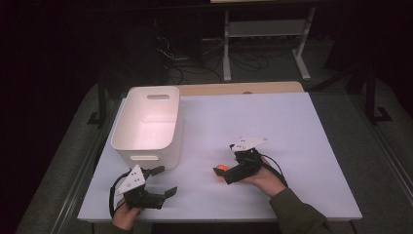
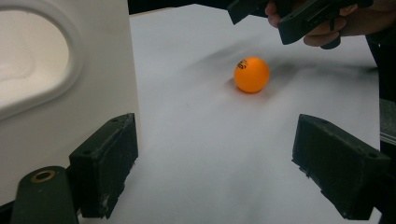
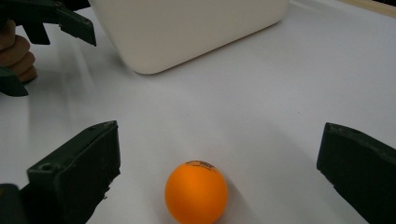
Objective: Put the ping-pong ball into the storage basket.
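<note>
1. One white table (image 1: 292, 146) carries everything; its sheet is bare apart from a bin, a ball and two hand-held tools.
2. White bin (image 1: 146, 124), open-topped with slot handles, stands on the left half, its long side running away from the person. Nothing can be seen inside it from above.
3. Right gripper (image 1: 220, 174), held in the right hand (image 1: 263, 178), points leftward across the sheet. Jaws spread wide. In the right gripper view the ball sits on the table between them, close in and a little nearer the left-hand jaw, touching neither.
4. Left gripper (image 1: 165, 181), held low at the near-left corner just in front of the bin, also points toward the middle. Jaws wide apart, nothing between them. In the left gripper view the ball lies well ahead, beyond the jaw tips, with the bin wall close beside one jaw.
5. Orange ball (image 1: 221, 168), table-tennis type with a small dark print, rests on the sheet right of the bin and apart from it. Round, so no long axis to align to.

Judgement: the right gripper is plainly the nearer and already straddles the ball; closing should take it, with a slight push forward first so the pads meet its widest part. The bin then lies to the left and farther back, a short carry.
</note>
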The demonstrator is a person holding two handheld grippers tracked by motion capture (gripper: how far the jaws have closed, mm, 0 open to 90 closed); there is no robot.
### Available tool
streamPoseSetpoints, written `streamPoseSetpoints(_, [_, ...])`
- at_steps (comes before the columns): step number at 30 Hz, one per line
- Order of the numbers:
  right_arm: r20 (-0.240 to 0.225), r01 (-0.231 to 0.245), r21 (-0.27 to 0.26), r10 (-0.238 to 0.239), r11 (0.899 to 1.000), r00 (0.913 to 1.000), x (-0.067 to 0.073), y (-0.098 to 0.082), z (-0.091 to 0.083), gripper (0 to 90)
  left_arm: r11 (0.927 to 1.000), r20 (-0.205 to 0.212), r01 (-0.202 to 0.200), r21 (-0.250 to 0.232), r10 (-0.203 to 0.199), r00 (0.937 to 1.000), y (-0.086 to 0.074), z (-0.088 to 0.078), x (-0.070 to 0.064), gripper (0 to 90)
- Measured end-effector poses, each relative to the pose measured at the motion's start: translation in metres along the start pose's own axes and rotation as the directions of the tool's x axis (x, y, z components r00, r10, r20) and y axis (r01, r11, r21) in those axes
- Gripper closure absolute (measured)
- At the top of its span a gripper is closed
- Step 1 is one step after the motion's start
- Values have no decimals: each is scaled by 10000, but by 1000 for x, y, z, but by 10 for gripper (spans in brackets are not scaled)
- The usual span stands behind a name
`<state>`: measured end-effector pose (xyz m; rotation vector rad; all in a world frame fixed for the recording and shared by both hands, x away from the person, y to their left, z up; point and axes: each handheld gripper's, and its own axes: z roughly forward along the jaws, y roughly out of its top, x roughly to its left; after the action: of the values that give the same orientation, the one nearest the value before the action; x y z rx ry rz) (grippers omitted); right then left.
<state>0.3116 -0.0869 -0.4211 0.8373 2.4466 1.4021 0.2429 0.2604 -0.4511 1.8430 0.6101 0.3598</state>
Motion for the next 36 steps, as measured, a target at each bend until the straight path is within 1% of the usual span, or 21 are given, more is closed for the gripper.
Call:
streamPoseSetpoints(21, [51, 278, 501, -281, 9984, 9996, 4, -4, 13, 0, 10000, -19, -20, 3, 20, 10000, 0, 0, 0, 141])
streamPoseSetpoints(36, [85, 499, 956, -509, 9942, 9987, 7, -8, 18, 0, 10000, -41, -71, 9, 71, 10000, 0, 0, -1, 141])
